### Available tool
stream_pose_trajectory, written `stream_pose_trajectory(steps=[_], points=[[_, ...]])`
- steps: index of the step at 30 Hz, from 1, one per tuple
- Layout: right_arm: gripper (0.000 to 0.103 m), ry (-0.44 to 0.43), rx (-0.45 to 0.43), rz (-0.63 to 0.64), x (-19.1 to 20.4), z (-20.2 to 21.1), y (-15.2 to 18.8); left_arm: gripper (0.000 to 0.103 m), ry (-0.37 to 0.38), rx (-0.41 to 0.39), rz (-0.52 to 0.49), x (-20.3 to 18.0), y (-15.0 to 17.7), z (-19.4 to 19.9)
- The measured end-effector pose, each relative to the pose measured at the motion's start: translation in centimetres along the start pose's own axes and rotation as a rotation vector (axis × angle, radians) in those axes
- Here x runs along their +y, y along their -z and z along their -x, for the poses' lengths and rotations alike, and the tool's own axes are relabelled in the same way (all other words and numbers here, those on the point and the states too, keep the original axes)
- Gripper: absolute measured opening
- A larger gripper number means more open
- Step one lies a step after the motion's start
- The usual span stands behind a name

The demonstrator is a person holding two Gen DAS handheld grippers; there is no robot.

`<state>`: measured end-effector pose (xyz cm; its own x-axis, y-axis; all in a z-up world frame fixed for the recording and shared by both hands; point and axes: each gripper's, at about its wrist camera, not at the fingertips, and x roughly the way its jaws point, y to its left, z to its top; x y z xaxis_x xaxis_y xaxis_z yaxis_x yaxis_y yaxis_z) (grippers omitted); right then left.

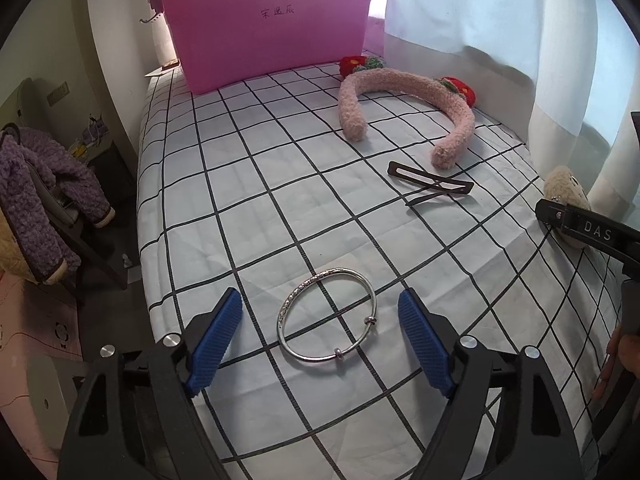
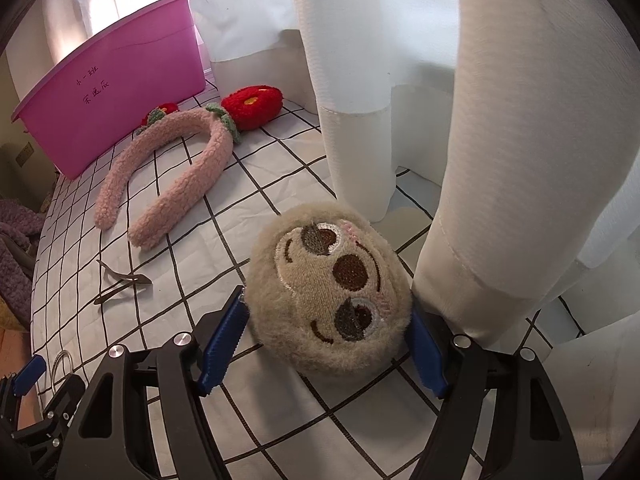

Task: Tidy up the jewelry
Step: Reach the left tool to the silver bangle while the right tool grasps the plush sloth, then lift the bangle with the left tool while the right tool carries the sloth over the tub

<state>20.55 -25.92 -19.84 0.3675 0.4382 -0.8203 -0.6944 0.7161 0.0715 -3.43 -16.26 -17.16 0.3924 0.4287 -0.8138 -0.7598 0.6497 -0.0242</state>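
1. Your left gripper [image 1: 320, 344] straddles the silver bangle [image 1: 326, 314], jaws apart and clear of it on both sides; the bangle lies flat on the checked sheet [image 1: 248, 208] near the bed's near edge. Close off-centre and the thin ring may skid or tip away.
2. Your right gripper [image 2: 326, 344] brackets the plush sloth face [image 2: 330, 296] beside the white curtain [image 2: 516, 184]; its pads touch the fur, but I cannot tell whether they clamp it. The curtain fold could snag your right finger.
3. The pink bin [image 1: 264, 28] stands far back; a loose hold risks a drop on the way.
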Motion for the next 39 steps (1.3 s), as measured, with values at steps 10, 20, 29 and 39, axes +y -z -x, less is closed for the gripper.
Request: stream_pose_trajectory(steps=[10, 20, 29, 39], points=[[0.054, -0.027, -0.026, 0.028, 0.8, 0.6, 0.2, 0.046, 0.036, -0.011, -0.031, 0.1, 0.1, 0.5], [0.053, -0.1, -0.06, 0.033, 1.3, 3.8, 1.1, 0.046, 0.089, -0.047, -0.032, 0.8, -0.8, 3.3], [0.053, -0.146, -0.095, 0.01, 1.4, 8.7, 0.0, 0.046, 0.131, -0.086, -0.018, 2.6, -4.7, 7.0], [0.053, -0.152, -0.133, -0.009, 5.0, 11.8, -3.0, 0.046, 0.186, -0.163, -0.064, 5.4, -11.0, 9.5]])
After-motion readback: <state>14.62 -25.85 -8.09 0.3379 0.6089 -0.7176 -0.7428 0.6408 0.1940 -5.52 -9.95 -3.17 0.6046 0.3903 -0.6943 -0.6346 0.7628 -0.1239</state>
